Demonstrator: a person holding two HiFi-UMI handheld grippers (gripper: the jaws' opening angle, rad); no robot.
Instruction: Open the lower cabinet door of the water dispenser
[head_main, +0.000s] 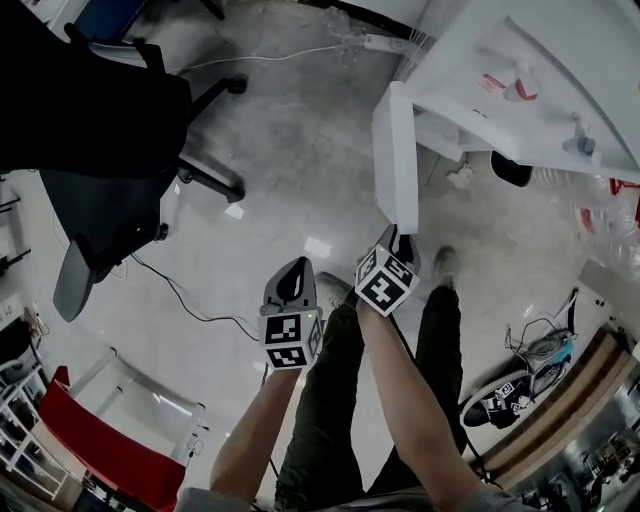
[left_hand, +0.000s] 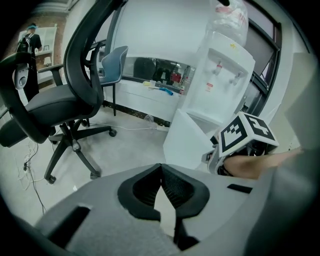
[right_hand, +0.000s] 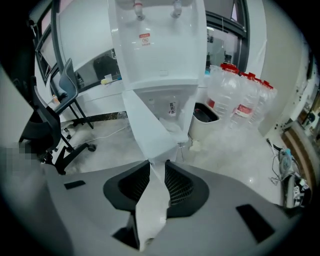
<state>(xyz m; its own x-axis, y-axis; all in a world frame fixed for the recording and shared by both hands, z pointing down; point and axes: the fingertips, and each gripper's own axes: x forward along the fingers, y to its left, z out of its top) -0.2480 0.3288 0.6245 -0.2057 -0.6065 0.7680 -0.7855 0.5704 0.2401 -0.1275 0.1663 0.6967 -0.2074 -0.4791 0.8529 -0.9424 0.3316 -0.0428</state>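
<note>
The flat white cabinet door (right_hand: 150, 132) is standing wide open under the white water dispenser (right_hand: 160, 45). It is looking light, stiff and slick, best taken at its free edge. The right gripper (right_hand: 156, 169) is pinching exactly there, and the left gripper (left_hand: 161, 167) is hovering nearby, jaws together, empty.

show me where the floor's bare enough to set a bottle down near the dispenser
Bare floor lies between the office chair and the open cabinet door. In the right gripper view, right of the water dispenser it is crowded: a bin and water bottles.
</note>
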